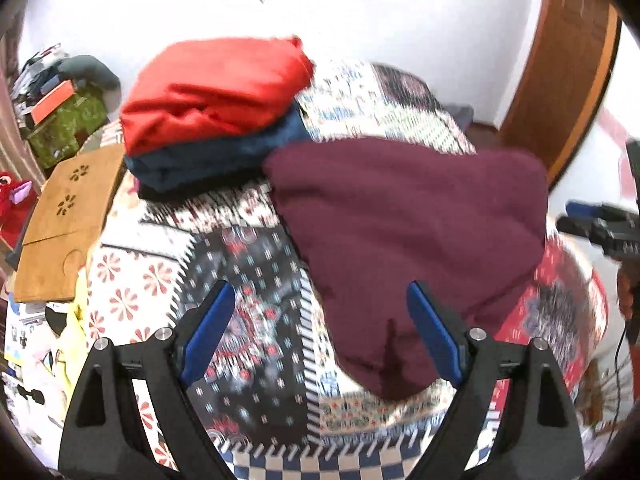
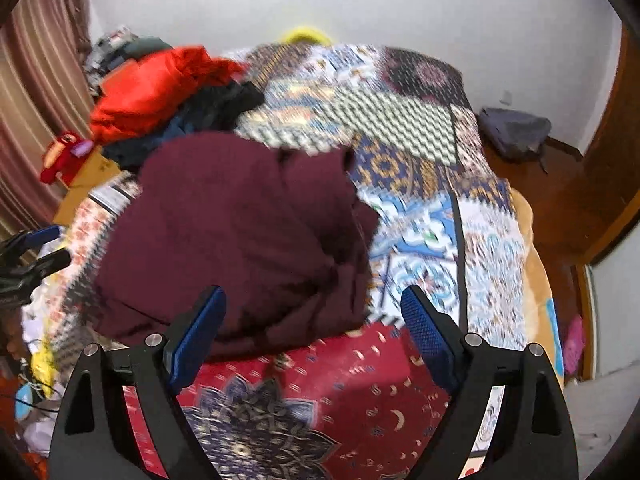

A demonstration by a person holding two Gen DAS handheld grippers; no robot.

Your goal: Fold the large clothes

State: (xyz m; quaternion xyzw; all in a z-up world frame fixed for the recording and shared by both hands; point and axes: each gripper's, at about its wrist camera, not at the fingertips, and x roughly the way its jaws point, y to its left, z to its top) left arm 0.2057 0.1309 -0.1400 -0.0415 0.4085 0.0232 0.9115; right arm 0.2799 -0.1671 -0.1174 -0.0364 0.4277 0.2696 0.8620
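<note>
Maroon garment [image 1: 408,232] is lying folded into a thick bundle on the patterned bedspread [image 1: 248,264], ahead of and between both tools. From the left gripper [image 1: 320,336] it is sitting forward and to the right, its near corner reaching down toward the right-hand blue pad; from the right gripper [image 2: 312,336] it is sitting forward and to the left, its near edge just past the left-hand pad. Both grippers are standing wide and released, gripping nothing, no cloth between the pads. Long axis is hard to call; the bundle is reading roughly square. Neither hand is looking clearly nearer. Beyond the bundle, up and left of the left tool, a stack of folded clothes [image 1: 216,112], red on top, is touching or almost touching its far corner. Judgement: open bedspread is lying right of the right tool, giving room to move; the stack side is tight.
</note>
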